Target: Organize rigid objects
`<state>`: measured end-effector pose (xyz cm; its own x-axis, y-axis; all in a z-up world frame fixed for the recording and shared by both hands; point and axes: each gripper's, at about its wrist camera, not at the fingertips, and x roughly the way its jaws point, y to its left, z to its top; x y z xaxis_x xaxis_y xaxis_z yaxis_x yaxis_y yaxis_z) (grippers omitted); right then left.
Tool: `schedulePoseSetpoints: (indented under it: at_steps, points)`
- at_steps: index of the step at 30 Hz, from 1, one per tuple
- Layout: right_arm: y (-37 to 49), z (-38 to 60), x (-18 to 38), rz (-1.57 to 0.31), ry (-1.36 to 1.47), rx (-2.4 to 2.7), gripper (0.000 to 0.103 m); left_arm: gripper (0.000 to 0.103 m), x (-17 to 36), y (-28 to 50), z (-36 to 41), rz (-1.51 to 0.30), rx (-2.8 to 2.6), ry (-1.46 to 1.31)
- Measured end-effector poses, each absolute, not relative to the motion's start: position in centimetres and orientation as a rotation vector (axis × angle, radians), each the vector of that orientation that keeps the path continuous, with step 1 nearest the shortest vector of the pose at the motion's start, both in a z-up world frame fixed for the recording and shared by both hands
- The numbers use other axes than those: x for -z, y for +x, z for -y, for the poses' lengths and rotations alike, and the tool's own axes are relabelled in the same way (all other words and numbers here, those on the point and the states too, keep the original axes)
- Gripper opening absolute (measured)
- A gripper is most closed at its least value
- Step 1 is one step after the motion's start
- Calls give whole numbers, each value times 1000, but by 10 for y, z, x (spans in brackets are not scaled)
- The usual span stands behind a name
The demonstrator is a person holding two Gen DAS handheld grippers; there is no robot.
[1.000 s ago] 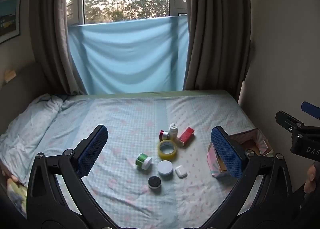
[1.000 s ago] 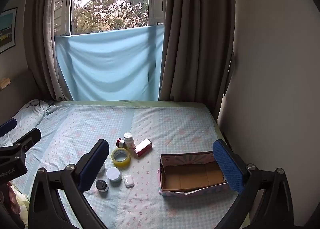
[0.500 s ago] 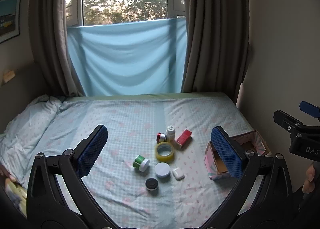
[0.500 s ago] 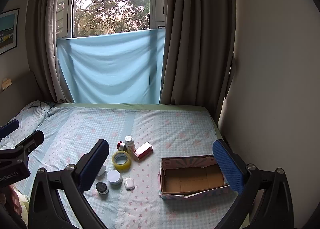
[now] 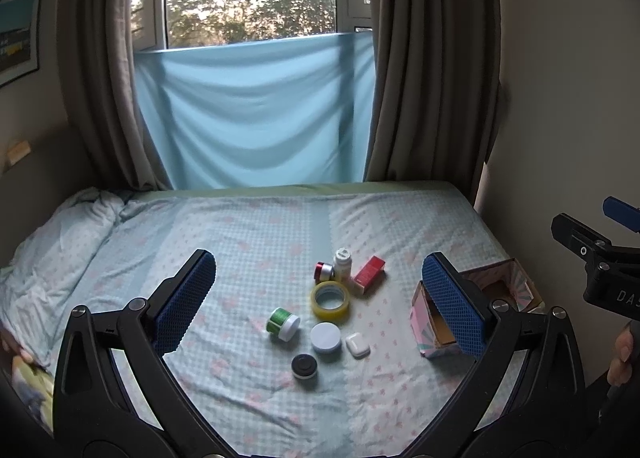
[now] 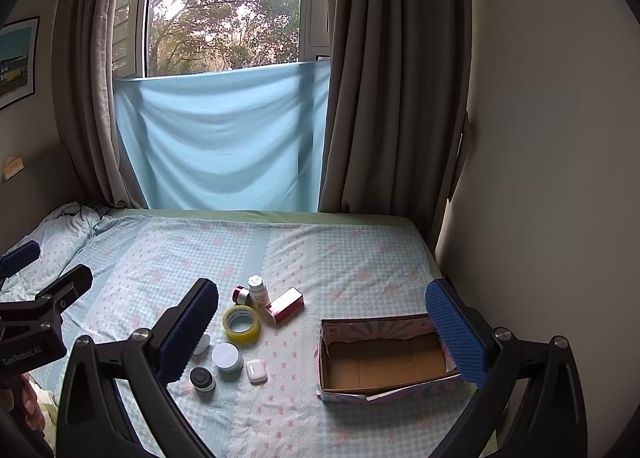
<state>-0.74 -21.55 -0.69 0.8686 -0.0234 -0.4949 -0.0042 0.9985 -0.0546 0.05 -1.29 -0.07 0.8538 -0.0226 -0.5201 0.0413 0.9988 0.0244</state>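
Observation:
A cluster of small items lies on the bed: a yellow tape roll (image 5: 330, 299) (image 6: 241, 323), a green jar (image 5: 283, 324), a white-lidded jar (image 5: 326, 337) (image 6: 227, 357), a black jar (image 5: 304, 366) (image 6: 202, 379), a white earbud case (image 5: 357, 345) (image 6: 256, 371), a red box (image 5: 369, 274) (image 6: 285, 305), a white bottle (image 5: 342, 264) (image 6: 257, 291) and a small red tin (image 5: 323, 271) (image 6: 241, 294). An open empty cardboard box (image 6: 384, 358) (image 5: 434, 328) stands to their right. My left gripper (image 5: 320, 298) and right gripper (image 6: 324, 334) both hover open above the bed, holding nothing.
The bed (image 5: 240, 242) has a checked blue sheet, with a crumpled quilt (image 5: 60, 234) at the left. A wall (image 6: 540, 138) runs along the bed's right edge. Curtains (image 5: 424, 78) and a blue cloth (image 5: 256, 114) cover the window at the far end.
Both views have drawn back and tilted up slightly, so the items and box sit lower and smaller in frame. Both grippers stay open; nothing on the bed has moved.

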Motion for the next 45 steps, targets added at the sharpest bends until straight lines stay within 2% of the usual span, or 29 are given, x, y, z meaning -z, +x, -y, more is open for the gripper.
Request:
schedulePoseSetpoints:
  at_steps: [45]
  points:
    - [0, 225, 9, -514, -48, -17, 103, 102, -1, 7, 18, -553, 37, 23]
